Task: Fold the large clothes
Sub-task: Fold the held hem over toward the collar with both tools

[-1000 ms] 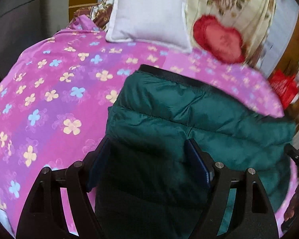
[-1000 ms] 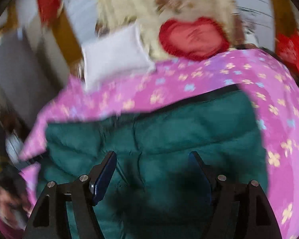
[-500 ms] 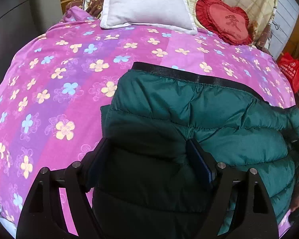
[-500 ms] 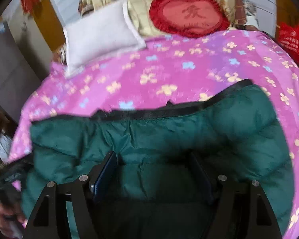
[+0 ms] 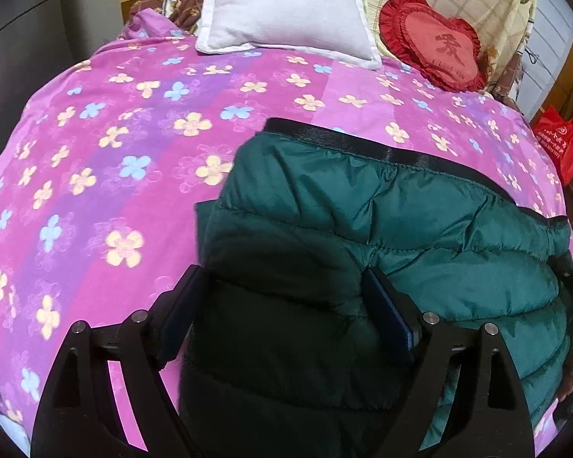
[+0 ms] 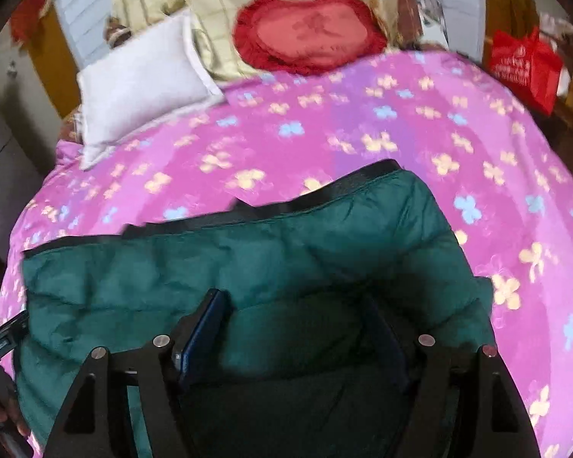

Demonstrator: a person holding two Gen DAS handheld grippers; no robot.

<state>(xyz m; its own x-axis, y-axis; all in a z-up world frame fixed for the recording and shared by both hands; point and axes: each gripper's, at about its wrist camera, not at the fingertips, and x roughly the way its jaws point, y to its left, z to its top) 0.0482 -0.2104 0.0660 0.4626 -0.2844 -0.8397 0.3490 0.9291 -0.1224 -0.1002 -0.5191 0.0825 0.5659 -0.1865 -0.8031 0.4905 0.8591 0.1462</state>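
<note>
A dark green puffer jacket lies folded on the pink flowered bed cover, its black hem band on the far side. My left gripper is at the jacket's left end. Its jaws are opening, with the thick folded edge between them and the pads easing off it. My right gripper straddles the jacket's right end, and its pads are pressed into a bulging fold. Each gripper, with the hand that holds it, shows at the edge of the other's view.
A white pillow and a red heart cushion rest at the head of the bed against a cream floral blanket. A red bag stands beyond the right side. A grey wardrobe rises on the left.
Both grippers came down toward the bed with the jacket, and its far edge now rests on the cover. The left fingers stand slightly wider apart. The right view has steadied.
</note>
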